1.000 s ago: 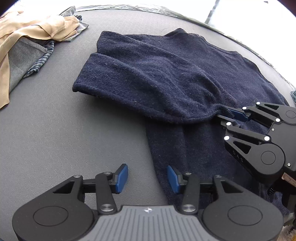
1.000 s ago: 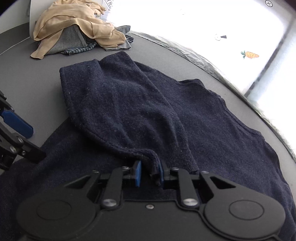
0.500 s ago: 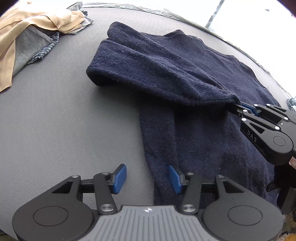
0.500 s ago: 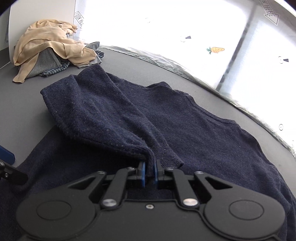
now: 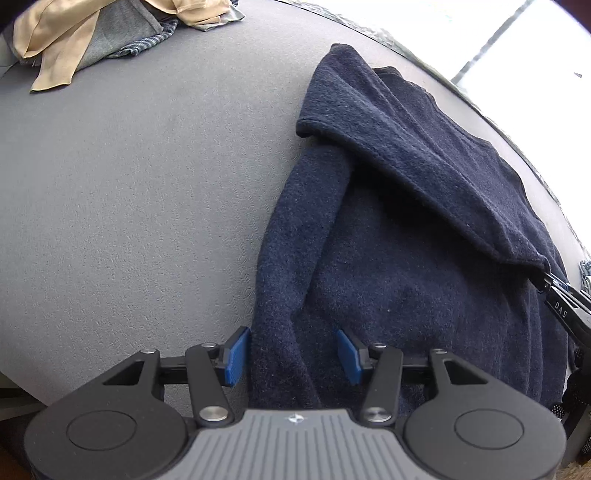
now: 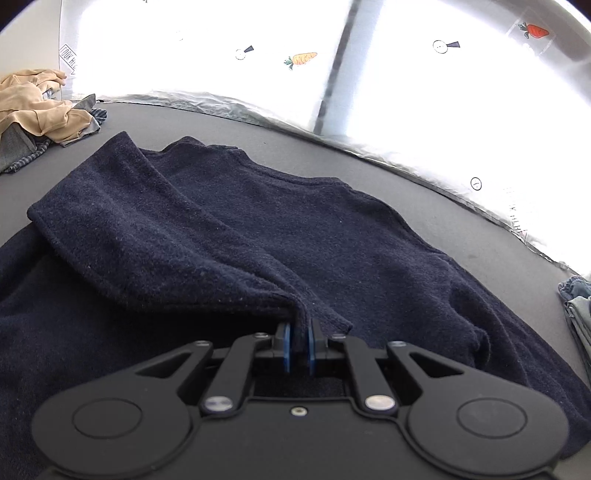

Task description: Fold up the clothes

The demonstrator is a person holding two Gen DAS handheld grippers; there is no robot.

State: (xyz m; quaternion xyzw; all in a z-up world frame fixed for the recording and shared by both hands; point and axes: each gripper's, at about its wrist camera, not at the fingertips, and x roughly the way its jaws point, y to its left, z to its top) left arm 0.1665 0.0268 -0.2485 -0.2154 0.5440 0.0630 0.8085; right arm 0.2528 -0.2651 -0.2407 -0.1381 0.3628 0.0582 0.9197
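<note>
A navy sweater lay spread on a grey table, one sleeve folded across its body. The right gripper had its blue pads pinched tight on the sleeve's cuff, holding it just above the body. The left gripper stood half open, its jaws closing slightly, astride the sweater's side edge without pressing it. A heap of tan and grey clothes sat at the table's far corner.

Lighting and picture quality, both wrist views.
Backlight from the blown-out window; table evenly lit, shadows soft, edges bent by fisheye.
</note>
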